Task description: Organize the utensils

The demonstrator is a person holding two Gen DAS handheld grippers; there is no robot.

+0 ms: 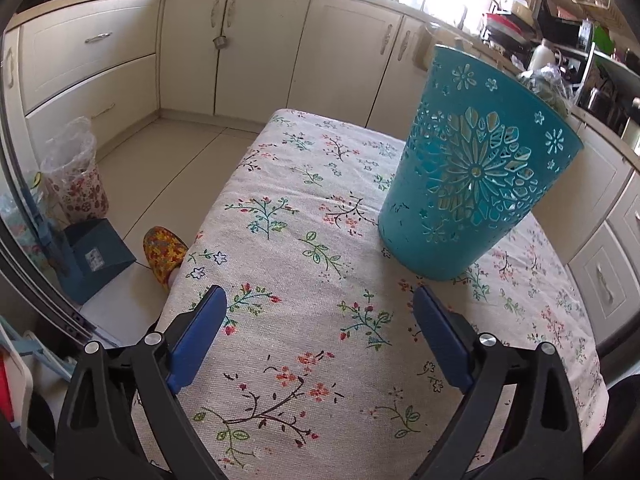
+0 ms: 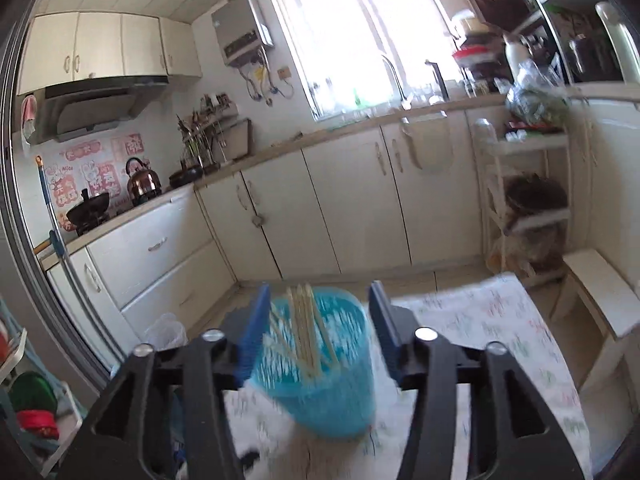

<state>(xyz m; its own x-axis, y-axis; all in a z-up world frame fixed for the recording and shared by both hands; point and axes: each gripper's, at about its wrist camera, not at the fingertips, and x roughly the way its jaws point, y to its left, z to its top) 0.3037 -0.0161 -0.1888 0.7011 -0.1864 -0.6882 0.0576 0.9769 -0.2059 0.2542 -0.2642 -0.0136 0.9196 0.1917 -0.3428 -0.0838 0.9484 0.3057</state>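
A teal perforated holder (image 1: 476, 168) stands upright on the floral tablecloth (image 1: 304, 320), ahead and to the right of my left gripper (image 1: 320, 300), which is open and empty just above the cloth. In the right wrist view the same holder (image 2: 320, 368) sits below and between the open fingers of my right gripper (image 2: 318, 296). Several pale wooden chopsticks (image 2: 306, 328) stand inside it, leaning. The right gripper holds nothing. This view is blurred.
Cream kitchen cabinets (image 1: 256, 48) run behind the table. On the floor to the left are a lined bin (image 1: 76, 176), a blue box (image 1: 96, 256) and a patterned slipper (image 1: 164, 256). A white shelf rack (image 2: 528, 200) and a white stool (image 2: 604, 300) stand to the right.
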